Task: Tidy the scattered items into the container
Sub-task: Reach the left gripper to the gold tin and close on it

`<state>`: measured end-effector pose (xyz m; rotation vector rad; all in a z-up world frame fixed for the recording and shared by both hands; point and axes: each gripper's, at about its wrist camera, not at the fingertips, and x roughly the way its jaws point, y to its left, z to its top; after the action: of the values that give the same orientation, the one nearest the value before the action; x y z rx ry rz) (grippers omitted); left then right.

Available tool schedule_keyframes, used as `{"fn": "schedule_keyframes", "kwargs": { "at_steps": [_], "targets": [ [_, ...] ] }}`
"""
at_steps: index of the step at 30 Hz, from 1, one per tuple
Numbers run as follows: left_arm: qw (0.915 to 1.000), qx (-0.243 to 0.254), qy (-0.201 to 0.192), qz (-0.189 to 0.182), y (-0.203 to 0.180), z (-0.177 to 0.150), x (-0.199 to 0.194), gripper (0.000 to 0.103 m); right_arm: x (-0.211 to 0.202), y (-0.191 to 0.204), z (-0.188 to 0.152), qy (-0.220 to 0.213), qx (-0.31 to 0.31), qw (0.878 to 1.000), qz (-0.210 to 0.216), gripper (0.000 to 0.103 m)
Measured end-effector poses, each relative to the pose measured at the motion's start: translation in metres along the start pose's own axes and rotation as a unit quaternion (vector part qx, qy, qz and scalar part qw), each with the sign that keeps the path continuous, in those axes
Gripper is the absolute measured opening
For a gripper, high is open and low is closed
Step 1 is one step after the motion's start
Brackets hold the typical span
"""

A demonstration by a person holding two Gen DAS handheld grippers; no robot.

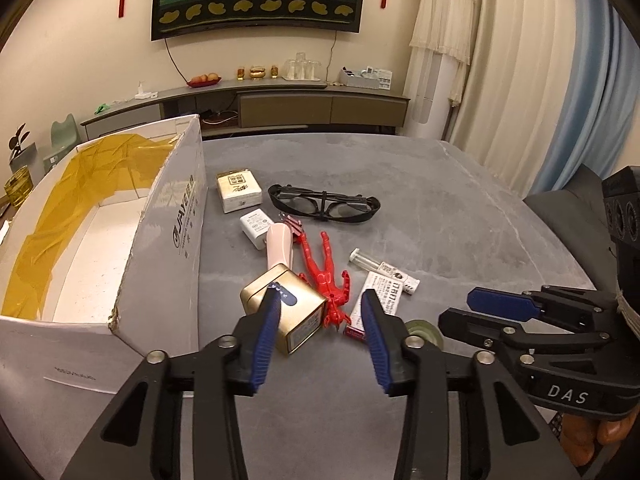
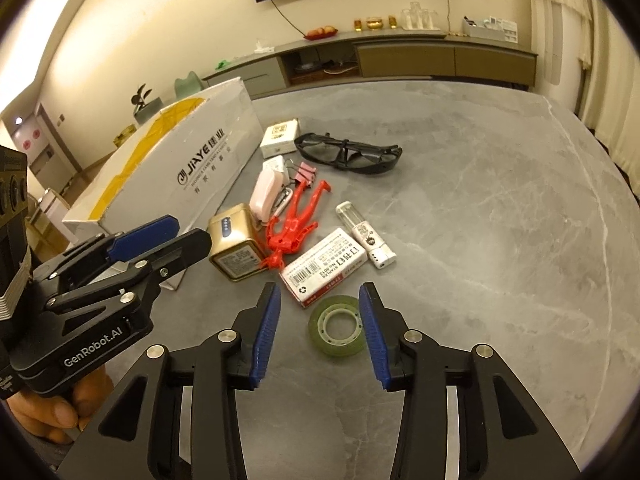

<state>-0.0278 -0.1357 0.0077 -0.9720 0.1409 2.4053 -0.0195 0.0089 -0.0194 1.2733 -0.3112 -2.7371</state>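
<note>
On the grey stone table, the tape roll lies before the empty, parted right gripper; straddle it squarely. The left gripper gapes empty near the gold tin, beside the cardboard box.

box: left on the table
tin: just right of the box
figure: right of the tin
glasses: behind the figure
tape roll: nearest, before the staples box
</note>
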Motion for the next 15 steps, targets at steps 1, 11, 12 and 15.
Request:
{"fn": "schedule_keyframes", "kwargs": {
  "at_steps": [1, 11, 12, 15],
  "targets": [
    [1.0, -0.002, 0.004, -0.002, 0.0, 0.0, 0.002, 0.046, 0.001, 0.0, 0.0, 0.002, 0.001, 1.0, -0.001, 0.044],
    [0.9993, 0.004, 0.037, 0.0, 0.003, -0.005, 0.026, 0.051, 0.012, -0.006, -0.001, 0.016, 0.014, 1.0, -0.005, 0.044],
    [0.9992, 0.0, 0.04, 0.001, 0.006, -0.005, 0.027, 0.051, 0.014, -0.006, -0.001, 0.017, 0.014, 1.0, -0.006, 0.044],
    [0.9985, -0.025, 0.05, 0.002, 0.02, -0.007, 0.03, 0.051, 0.021, -0.006, -0.002, 0.025, 0.016, 0.999, -0.014, 0.044]
  ]
}}
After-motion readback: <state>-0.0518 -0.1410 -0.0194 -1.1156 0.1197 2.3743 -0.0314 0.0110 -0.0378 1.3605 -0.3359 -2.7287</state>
